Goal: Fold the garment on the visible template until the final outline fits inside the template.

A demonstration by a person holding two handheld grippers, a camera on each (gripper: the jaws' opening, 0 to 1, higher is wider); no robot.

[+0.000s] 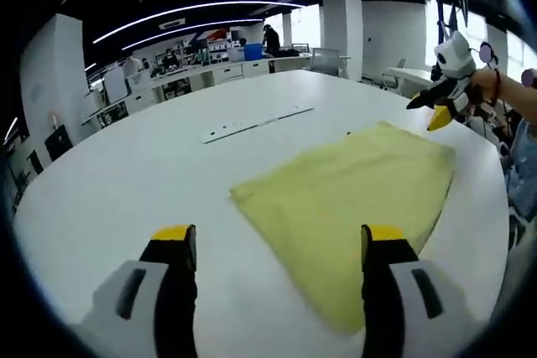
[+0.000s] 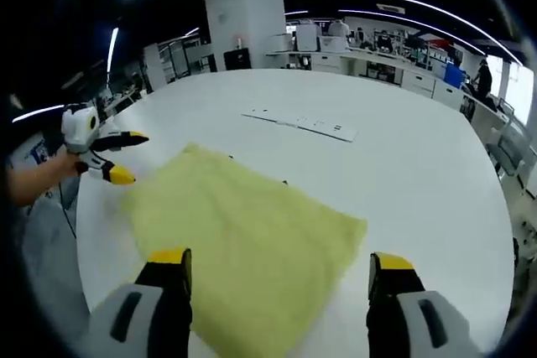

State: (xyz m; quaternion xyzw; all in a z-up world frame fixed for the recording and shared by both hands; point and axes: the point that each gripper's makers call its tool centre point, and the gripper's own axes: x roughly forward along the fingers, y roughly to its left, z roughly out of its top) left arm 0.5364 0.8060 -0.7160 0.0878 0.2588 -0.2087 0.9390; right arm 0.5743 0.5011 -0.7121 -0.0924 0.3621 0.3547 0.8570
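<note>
Your left gripper [image 1: 278,245], jaws spread and empty, faces the pale yellow folded cloth garment [image 1: 352,199] on the white round table [image 1: 151,165], long axis toward 1 o'clock. Your right gripper [image 2: 278,270], also spread empty, hovers over it, nearer.

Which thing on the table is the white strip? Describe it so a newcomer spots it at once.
Start at the big white table and find the yellow garment lying flat on it. Just beyond the garment's far edge lies the white strip, flat on the tabletop and apart from the cloth. It is long, thin, rigid-looking and nearly the table's colour, unlike the broad soft yellow cloth.
</note>
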